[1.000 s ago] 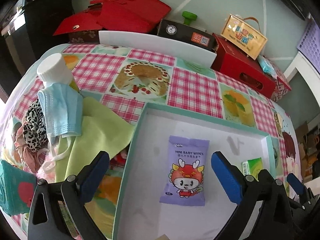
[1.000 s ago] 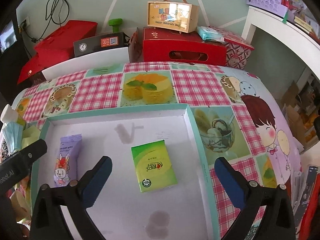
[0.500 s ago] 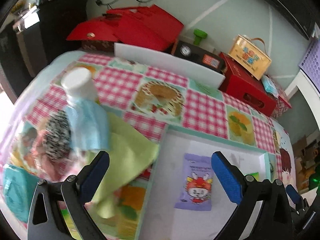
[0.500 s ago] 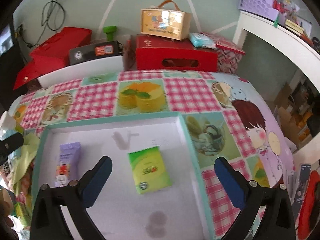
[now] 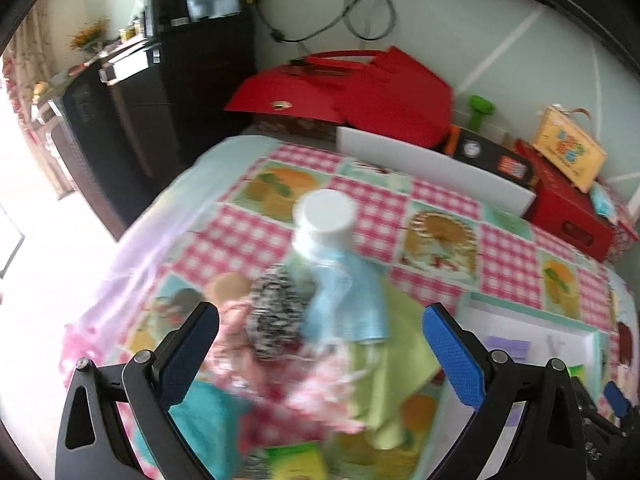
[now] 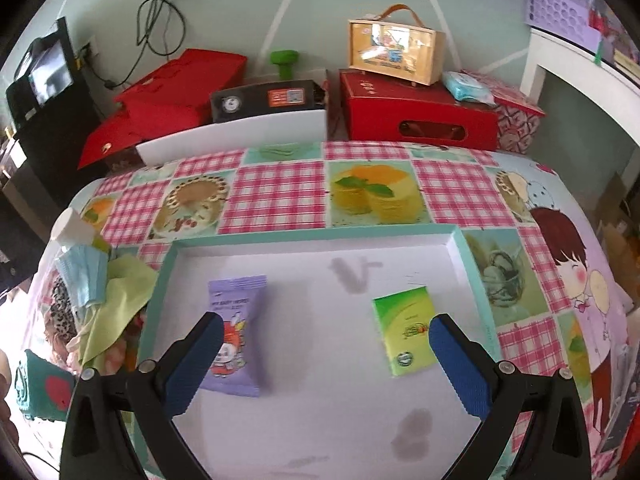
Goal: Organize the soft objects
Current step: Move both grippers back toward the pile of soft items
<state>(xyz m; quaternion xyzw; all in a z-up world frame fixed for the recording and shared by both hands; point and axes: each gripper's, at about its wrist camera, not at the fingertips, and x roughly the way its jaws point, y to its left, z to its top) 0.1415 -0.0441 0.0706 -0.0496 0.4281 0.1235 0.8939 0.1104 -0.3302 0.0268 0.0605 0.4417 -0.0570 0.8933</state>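
Note:
My left gripper point(image 5: 320, 344) is open and empty above a blurred pile of soft things: a blue face mask point(image 5: 348, 300), a leopard-print scrunchie point(image 5: 276, 312), a lime cloth point(image 5: 396, 344), pink fabric point(image 5: 316, 392) and a teal cloth point(image 5: 212, 420). My right gripper point(image 6: 324, 356) is open and empty over the white tray point(image 6: 312, 236). In the tray lie a purple baby-wipes pack point(image 6: 236, 328) and a green tissue pack point(image 6: 404, 328). The pile also shows at the left of the right wrist view, with the mask point(image 6: 82, 276) on top.
A white-capped bottle point(image 5: 324, 216) stands behind the pile. Red boxes point(image 6: 416, 116), a black device point(image 6: 264, 98), a white board point(image 6: 236, 136) and a yellow carry box point(image 6: 394, 52) line the table's far edge. A black cabinet point(image 5: 132, 112) stands at the left.
My left gripper has swung left from over the tray to over the soft pile; its view is blurred. My right gripper has shifted left over the tray. Both stay open.

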